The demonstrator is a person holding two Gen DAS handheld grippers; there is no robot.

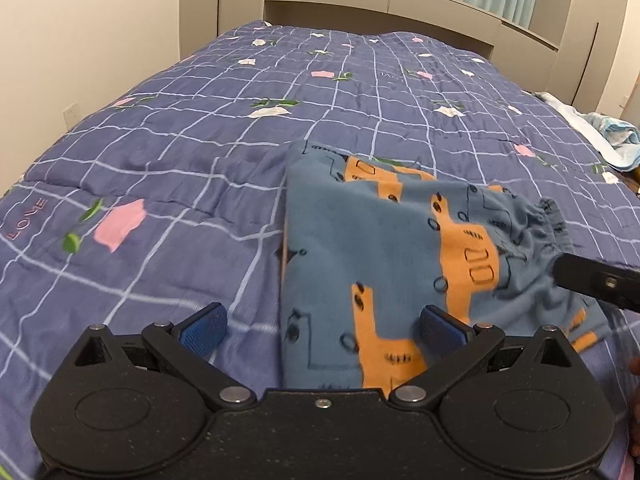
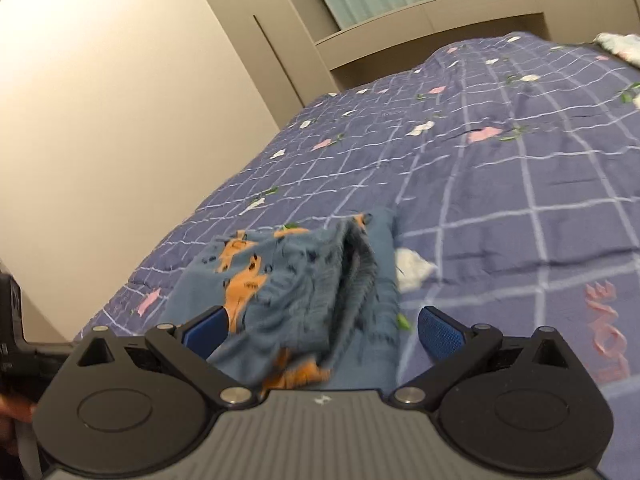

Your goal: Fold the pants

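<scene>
Nearest, the left gripper point(image 1: 322, 326) and right gripper point(image 2: 322, 330) each hang with blue pads spread apart, clamping nothing. Just beyond lie the blue fleece pants with orange vehicle print point(image 1: 384, 256), folded compact on the near part of the purple grid-patterned quilt point(image 1: 192, 128), elastic waistband point(image 2: 356, 256) to the right. Advice: press layers flat and square the edges before withdrawing.

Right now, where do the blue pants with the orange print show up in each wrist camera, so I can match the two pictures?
Left wrist view: the pants lie folded at lower centre-right, reaching between the open left gripper fingers.
Right wrist view: the pants sit at lower centre, waistband facing the camera, between the open right gripper fingers.
Shared landmark: the pink LOVE lettering on the quilt.
</scene>
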